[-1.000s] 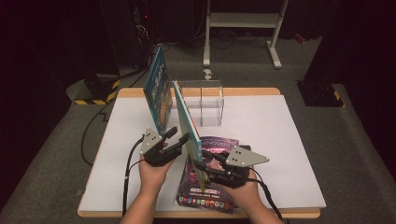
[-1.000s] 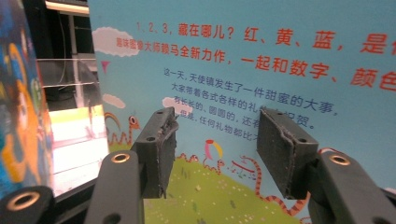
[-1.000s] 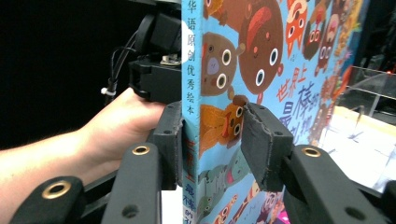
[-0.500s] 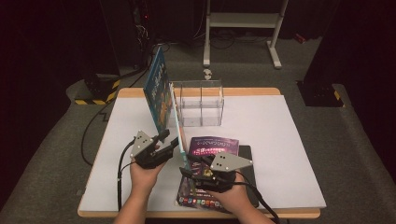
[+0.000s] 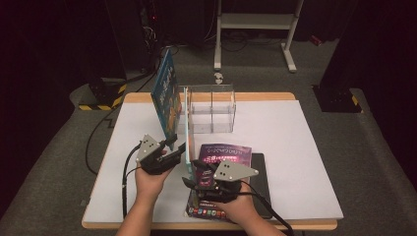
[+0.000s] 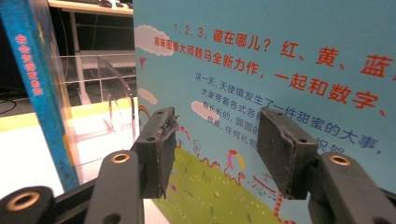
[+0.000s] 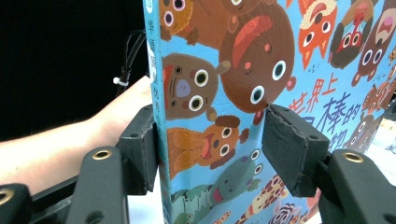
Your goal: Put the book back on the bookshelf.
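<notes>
Both grippers' jaws stand apart: the upright picture book (image 7: 280,70) sits between the right gripper's (image 7: 210,149) just-opened jaws.

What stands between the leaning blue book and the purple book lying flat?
A thin picture book stands upright there, edge-on in the high view, by the clear organizer's left wall.

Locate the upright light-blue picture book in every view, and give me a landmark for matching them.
High view: upright light-blue picture book stands edge-on at centre, against the left side of the clear rack.
Left gripper view: its text-covered back cover spans centre and right.
Right gripper view: its spine and animal cover span centre and right.
Landmarks: the clear rack; the left forearm.
</notes>
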Action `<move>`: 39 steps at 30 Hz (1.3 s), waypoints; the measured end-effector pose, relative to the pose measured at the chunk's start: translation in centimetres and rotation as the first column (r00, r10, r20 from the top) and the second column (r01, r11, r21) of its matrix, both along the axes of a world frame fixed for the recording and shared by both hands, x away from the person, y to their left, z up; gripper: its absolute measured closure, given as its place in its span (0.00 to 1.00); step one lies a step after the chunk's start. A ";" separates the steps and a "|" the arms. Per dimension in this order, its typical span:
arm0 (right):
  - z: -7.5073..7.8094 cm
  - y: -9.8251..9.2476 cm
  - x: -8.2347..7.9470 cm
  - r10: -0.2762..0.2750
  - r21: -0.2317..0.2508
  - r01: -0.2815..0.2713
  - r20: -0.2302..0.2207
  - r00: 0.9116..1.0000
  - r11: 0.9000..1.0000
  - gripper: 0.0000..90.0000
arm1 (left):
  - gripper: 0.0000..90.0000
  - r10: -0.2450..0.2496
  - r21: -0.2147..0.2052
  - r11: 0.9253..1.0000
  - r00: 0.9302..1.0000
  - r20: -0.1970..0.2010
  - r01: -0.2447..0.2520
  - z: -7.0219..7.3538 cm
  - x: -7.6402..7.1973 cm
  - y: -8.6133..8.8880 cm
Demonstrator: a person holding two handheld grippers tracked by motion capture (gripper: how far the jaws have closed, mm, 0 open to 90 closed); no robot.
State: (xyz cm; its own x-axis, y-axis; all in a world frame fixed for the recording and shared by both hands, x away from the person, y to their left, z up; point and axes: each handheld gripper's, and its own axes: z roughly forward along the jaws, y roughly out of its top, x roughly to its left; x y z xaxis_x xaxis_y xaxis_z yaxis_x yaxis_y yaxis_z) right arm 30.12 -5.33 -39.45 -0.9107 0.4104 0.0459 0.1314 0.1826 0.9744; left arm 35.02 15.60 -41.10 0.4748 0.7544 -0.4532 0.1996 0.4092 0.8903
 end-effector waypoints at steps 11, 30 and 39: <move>-0.5 0.1 -0.4 -0.011 0.012 0.011 -0.002 1.000 1.000 0.44 | 0.44 -0.005 0.014 1.000 0.999 0.047 0.005 0.9 -4.6 1.7; -0.9 0.4 -0.5 -0.006 0.023 0.006 0.009 1.000 1.000 0.43 | 0.34 -0.092 -0.023 0.995 0.982 0.167 0.097 4.3 -12.6 -0.8; -1.1 0.7 -0.6 -0.002 0.019 0.001 0.012 1.000 1.000 0.43 | 0.38 -0.064 0.014 0.998 0.988 0.142 0.063 4.1 -10.9 -3.3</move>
